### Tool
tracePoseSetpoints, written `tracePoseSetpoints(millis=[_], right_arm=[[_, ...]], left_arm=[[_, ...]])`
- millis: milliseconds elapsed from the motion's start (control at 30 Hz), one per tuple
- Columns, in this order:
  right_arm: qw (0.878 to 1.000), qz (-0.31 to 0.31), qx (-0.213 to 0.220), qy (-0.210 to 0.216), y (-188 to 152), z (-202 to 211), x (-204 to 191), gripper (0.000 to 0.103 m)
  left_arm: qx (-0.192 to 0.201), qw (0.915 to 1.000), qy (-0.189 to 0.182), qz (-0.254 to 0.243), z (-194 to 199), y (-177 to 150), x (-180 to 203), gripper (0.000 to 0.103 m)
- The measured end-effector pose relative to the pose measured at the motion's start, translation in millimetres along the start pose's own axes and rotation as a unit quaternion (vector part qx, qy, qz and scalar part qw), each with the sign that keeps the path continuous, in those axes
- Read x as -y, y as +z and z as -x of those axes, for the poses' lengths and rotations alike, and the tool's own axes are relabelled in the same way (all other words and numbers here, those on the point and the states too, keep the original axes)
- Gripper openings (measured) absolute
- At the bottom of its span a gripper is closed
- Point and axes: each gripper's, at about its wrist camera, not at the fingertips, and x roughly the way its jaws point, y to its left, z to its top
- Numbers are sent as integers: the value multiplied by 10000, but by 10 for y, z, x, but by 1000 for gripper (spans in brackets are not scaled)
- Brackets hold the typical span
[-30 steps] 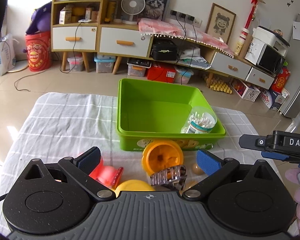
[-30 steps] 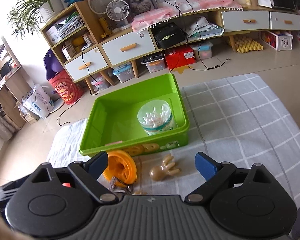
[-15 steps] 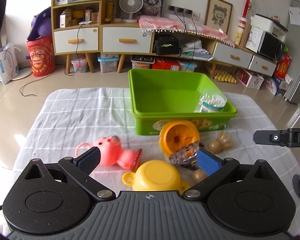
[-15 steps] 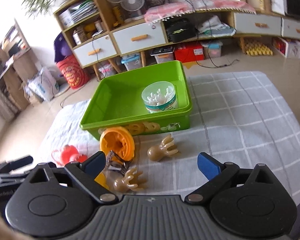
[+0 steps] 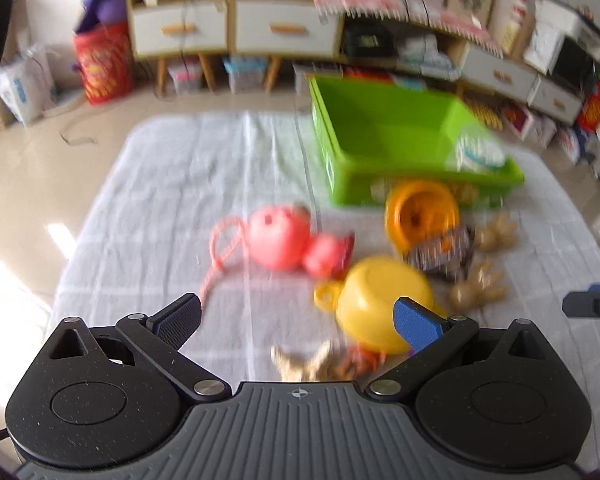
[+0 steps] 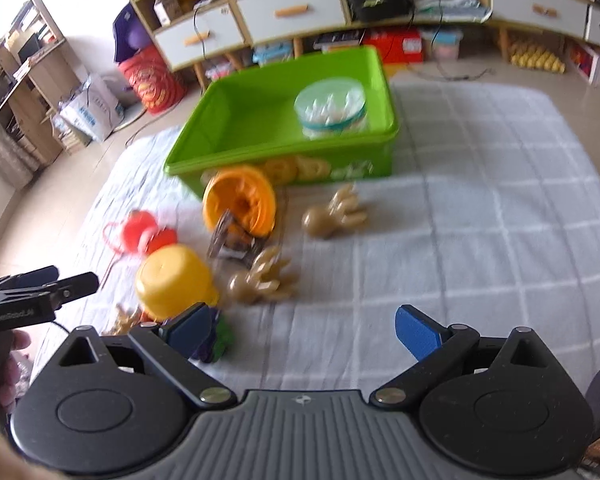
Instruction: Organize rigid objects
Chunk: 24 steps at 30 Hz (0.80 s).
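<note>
A green bin (image 5: 384, 132) (image 6: 260, 120) stands on the checked cloth and holds a tub of cotton swabs (image 6: 332, 110). In front of it lie an orange cup on its side (image 5: 420, 210) (image 6: 240, 204), a pink toy with a cord (image 5: 278, 238), an upturned yellow pot (image 5: 380, 304) (image 6: 172, 280), a dark toy vehicle (image 6: 232, 240) and tan hand-shaped toys (image 6: 334, 214) (image 6: 264, 280). My left gripper (image 5: 296, 320) is open and empty, above the near cloth. My right gripper (image 6: 304, 330) is open and empty, right of the pile.
A purple and green toy (image 6: 216, 338) lies by my right gripper's left finger. Another tan toy (image 5: 304, 362) lies at my left gripper's base. The cloth's right half (image 6: 480, 220) is bare. Shelves, drawers and boxes line the far wall.
Both grippers have pulled back and risen from the bin, so more of the toy pile shows. The left view has swung left. Both stay open.
</note>
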Motion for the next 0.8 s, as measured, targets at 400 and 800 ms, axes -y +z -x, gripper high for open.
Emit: tracePoseSetpoints(millis=[400,800], right_arm=[[9908,44,-1113,774,-314,-348,-369,83],[9895,1175,-727,414,-655,-434,-841,83]], left_arm=[[-682,9937,-650,-605,-184,-291,-139,98],[-414,9822,-750,-1670,-297,-559,-80,79]])
